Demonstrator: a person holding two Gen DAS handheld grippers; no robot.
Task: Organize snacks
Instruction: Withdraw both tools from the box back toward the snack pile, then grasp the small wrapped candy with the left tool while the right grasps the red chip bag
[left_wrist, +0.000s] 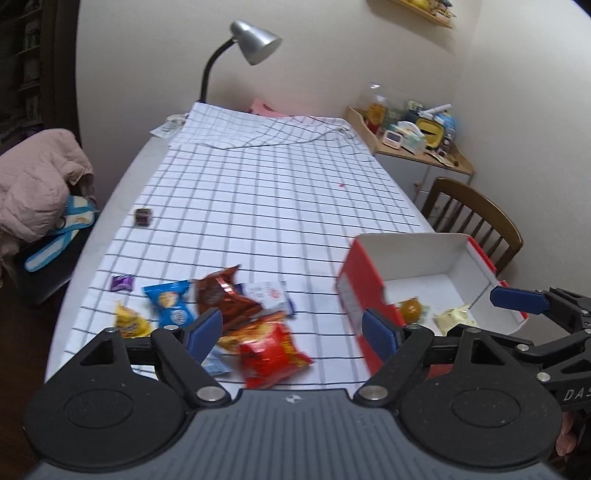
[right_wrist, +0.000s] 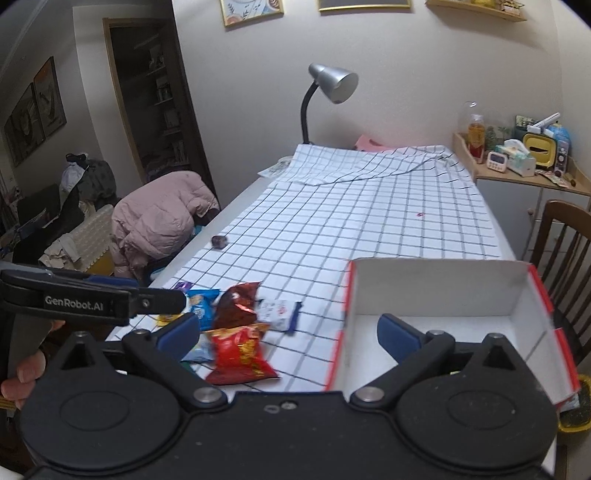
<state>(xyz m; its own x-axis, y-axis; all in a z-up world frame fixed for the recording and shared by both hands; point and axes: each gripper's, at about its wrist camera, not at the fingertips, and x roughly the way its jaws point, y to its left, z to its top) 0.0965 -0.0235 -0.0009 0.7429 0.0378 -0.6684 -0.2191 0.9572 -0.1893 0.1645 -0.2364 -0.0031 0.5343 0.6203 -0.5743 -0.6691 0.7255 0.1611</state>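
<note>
Listing from largest to smallest: table under a checked cloth (left_wrist: 258, 192), running ahead of both grippers, the work surface for sorting. Red-and-white box (left_wrist: 373, 295), open-topped, ahead and to the right of the left gripper (left_wrist: 291, 328) and directly under the right gripper (right_wrist: 288, 332) on its right side; presumably set there as the collecting bin, since a round orange sweet (left_wrist: 410, 308) and a pale yellow packet (left_wrist: 452, 317) lie inside. Red crisp bag (left_wrist: 269, 350), just ahead between the left gripper's fingers but not touched by them, nearest of the loose heap. Brown foil packet (left_wrist: 221, 295), blue biscuit packet (left_wrist: 170, 302), white sachet (left_wrist: 269, 293) and yellow packet (left_wrist: 129, 323), clustered beyond it, probably awaiting transfer. Purple sweet (left_wrist: 122, 283) and dark cube sweet (left_wrist: 143, 216), strays further left and ahead. Both grippers: jaws spread wide, nothing held, apparently poised between box and heap.
</note>
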